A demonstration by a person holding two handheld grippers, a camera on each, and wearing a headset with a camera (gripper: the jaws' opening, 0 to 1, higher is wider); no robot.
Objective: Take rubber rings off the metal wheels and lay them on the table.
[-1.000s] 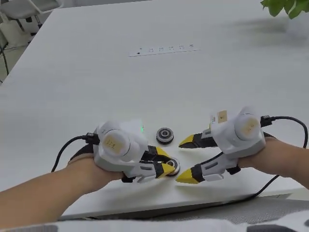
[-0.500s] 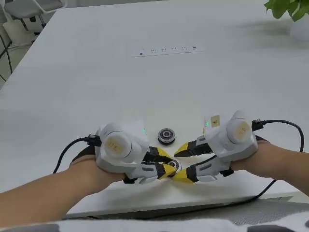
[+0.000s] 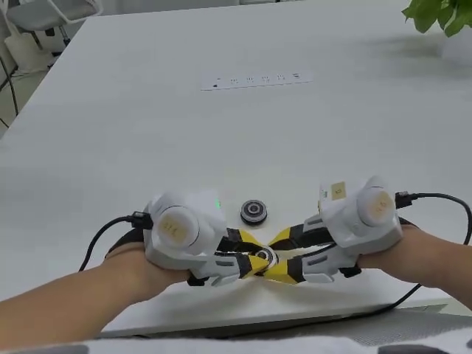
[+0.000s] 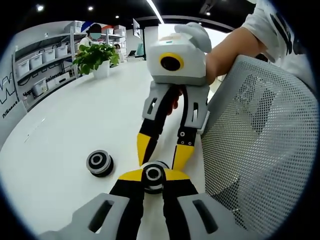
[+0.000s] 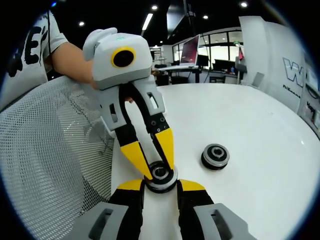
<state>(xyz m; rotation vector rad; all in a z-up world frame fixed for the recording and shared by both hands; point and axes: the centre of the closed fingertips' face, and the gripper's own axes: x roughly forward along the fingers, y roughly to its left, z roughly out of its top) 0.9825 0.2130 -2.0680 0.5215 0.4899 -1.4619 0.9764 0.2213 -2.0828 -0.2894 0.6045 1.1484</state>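
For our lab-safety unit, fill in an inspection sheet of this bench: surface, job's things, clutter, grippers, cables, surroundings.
Surface: white table with a power strip.
Job's things: near wheel between both grippers; far wheel free behind it; dark rings on both.
Clutter: nothing seen.
Grippers: left gripper shut on near wheel; right gripper flanks it, grip unclear.
Cables: left cable and right cable loop back from the grippers.
Surroundings: plant, mesh chair.

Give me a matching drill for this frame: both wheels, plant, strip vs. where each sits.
1 near wheel
2 far wheel
3 plant
4 strip

A far right of the table
B lying loose, untouched
C clamped in fingers
D flat, centre, far side

Pairs: 1-C, 2-B, 3-A, 4-D
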